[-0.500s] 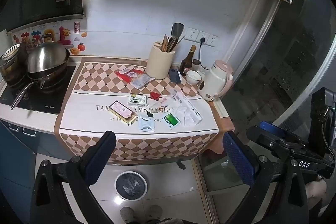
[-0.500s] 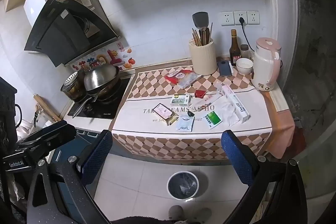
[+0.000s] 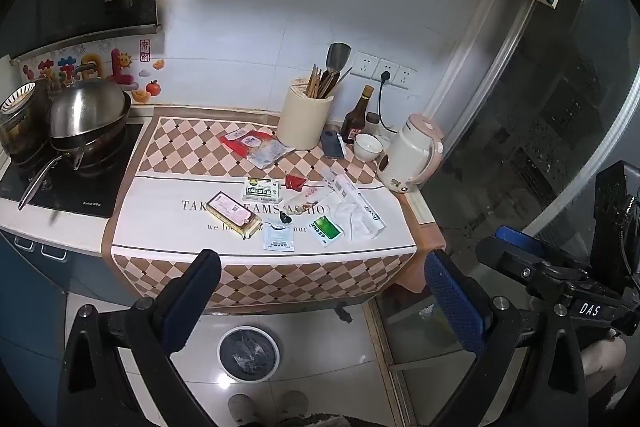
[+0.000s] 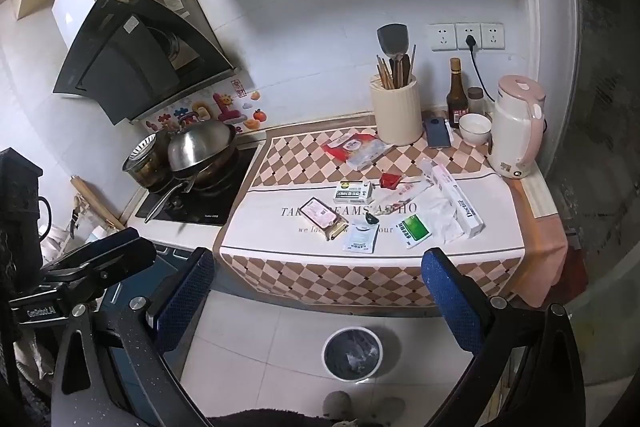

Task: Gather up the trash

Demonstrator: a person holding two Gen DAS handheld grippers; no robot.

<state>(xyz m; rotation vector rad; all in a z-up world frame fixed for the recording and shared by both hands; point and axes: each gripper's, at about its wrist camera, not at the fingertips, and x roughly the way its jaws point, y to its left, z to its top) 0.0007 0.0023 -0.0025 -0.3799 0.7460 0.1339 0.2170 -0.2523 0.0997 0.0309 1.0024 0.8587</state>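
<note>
Both our left gripper (image 3: 320, 291) and right gripper (image 4: 318, 279) hang with fingers apart, empty. The flat green-and-white paper sachet (image 4: 412, 229) near the worktop's front edge is light and limp; we'd pinch an edge.

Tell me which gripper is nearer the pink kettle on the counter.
Right, probably, though both are far back. The right gripper faces the pink kettle from the counter's kettle end; the left gripper, open like it, is nearer the stove side.

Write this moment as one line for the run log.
left gripper: open, empty | right gripper: open, empty | wrappers on tablecloth: untouched | trash bin on floor, below counter edge
</note>
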